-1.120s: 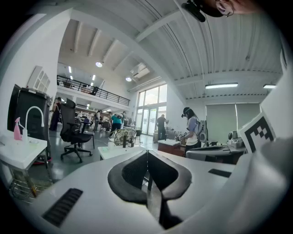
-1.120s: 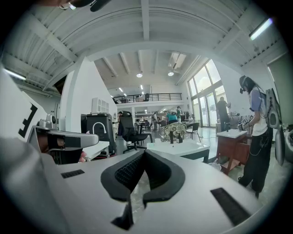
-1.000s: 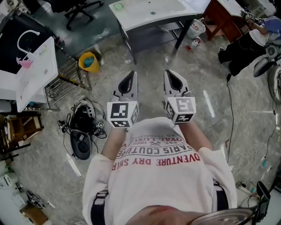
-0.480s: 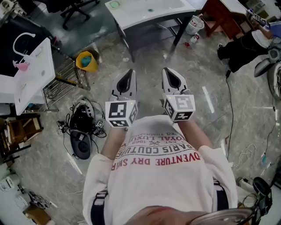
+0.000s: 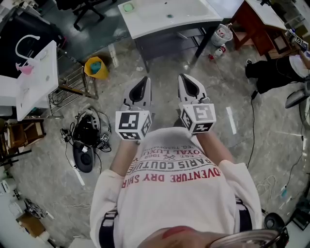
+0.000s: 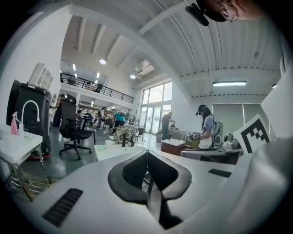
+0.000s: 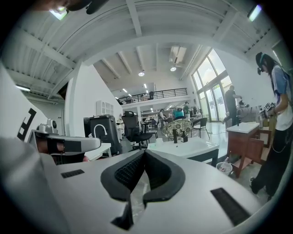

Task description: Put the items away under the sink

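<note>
Head view: left gripper [image 5: 144,82] and right gripper [image 5: 187,78] ride side by side at the chest, tips aimed at the white sink [image 5: 167,14], well ahead, its long side lying across. Left gripper view: jaws pressed together, nothing between, sink [image 6: 107,150] low beyond the tips. Right gripper view: jaws likewise clenched empty, sink [image 7: 194,146] just right of the tips.
</note>
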A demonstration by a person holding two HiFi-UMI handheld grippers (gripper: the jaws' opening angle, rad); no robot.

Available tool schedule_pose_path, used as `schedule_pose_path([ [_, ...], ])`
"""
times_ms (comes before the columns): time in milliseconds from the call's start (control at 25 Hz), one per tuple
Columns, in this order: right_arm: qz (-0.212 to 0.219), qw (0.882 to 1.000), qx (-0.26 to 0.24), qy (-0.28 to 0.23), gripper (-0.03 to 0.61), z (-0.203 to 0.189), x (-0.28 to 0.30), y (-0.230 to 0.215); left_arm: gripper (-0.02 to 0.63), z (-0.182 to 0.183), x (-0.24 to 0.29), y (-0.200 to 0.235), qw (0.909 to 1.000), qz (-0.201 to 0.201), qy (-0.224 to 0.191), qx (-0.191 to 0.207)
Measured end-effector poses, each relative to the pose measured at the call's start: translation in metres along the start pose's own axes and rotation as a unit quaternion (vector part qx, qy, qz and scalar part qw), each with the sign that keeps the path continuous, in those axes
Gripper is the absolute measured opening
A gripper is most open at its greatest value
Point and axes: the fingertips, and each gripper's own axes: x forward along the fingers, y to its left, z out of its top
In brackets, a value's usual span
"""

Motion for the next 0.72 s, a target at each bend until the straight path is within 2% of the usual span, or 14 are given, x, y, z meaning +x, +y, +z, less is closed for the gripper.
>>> schedule_pose_path([
  [200,0.030,0.999,-0.023,-0.010,0.025,0.026,0.027,-0.065,0.023,0.012,0.063,-0.023,0.9995,0.029,-0.004,-0.010],
  [440,0.048,0.998,-0.049,-0.014,0.025,0.050,0.060,-0.160,0.023,0.027,0.151,-0.053,0.9982,0.055,-0.015,-0.018],
  [720,0.056,0.997,-0.055,0.017,0.025,0.049,0.094,-0.255,0.023,0.025,0.239,-0.089,0.9976,0.062,0.004,-0.032],
])
